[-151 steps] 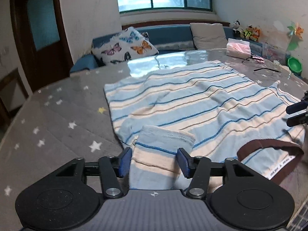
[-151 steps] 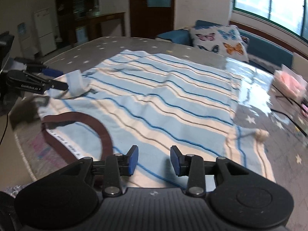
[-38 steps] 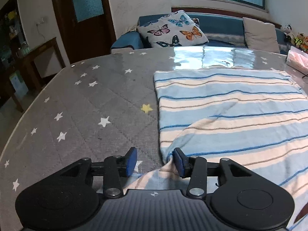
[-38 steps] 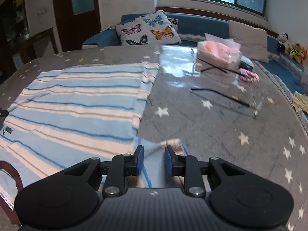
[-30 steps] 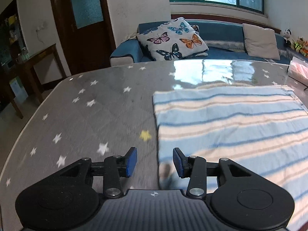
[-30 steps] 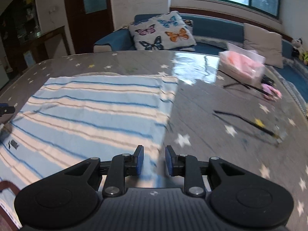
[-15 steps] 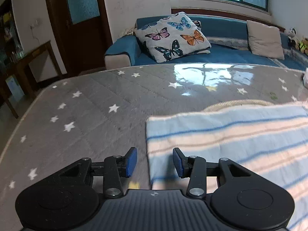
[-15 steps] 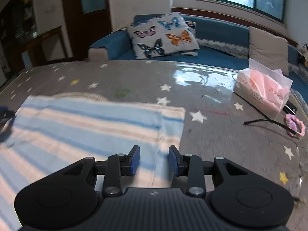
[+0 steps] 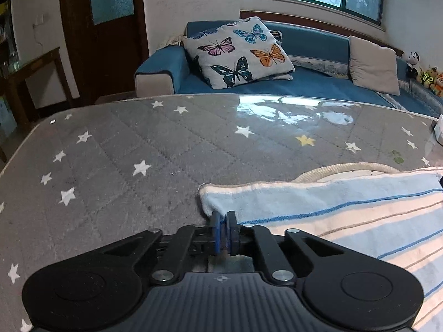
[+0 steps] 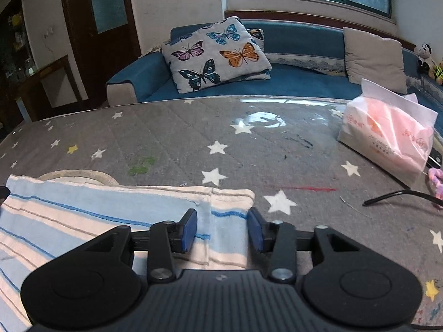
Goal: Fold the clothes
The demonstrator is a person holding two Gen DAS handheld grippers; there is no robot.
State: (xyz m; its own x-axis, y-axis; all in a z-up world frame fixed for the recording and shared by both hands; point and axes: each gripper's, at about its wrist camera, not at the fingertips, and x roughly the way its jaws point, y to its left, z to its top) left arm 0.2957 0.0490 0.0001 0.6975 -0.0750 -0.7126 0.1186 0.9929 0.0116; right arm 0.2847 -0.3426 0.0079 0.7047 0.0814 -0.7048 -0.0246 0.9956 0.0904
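A blue, cream and brown striped garment (image 9: 346, 215) lies flat on the grey star-patterned table (image 9: 138, 149). My left gripper (image 9: 222, 220) is shut on the garment's far left corner. In the right wrist view the same garment (image 10: 83, 213) ends at its far right corner, which lies between the open fingers of my right gripper (image 10: 222, 228). The blue pads (image 10: 189, 229) stand on either side of the cloth without pinching it.
A pink tissue pack (image 10: 387, 141) sits at the table's right, with a black wire (image 10: 393, 195) and a pink hair tie (image 10: 436, 179) near it. A blue sofa (image 9: 304, 80) with a butterfly pillow (image 9: 238, 52) lies beyond the table's far edge.
Both grippers have moved forward along the garment to its far corners. My left gripper has closed on the left corner. My right gripper has opened wider around the right corner.
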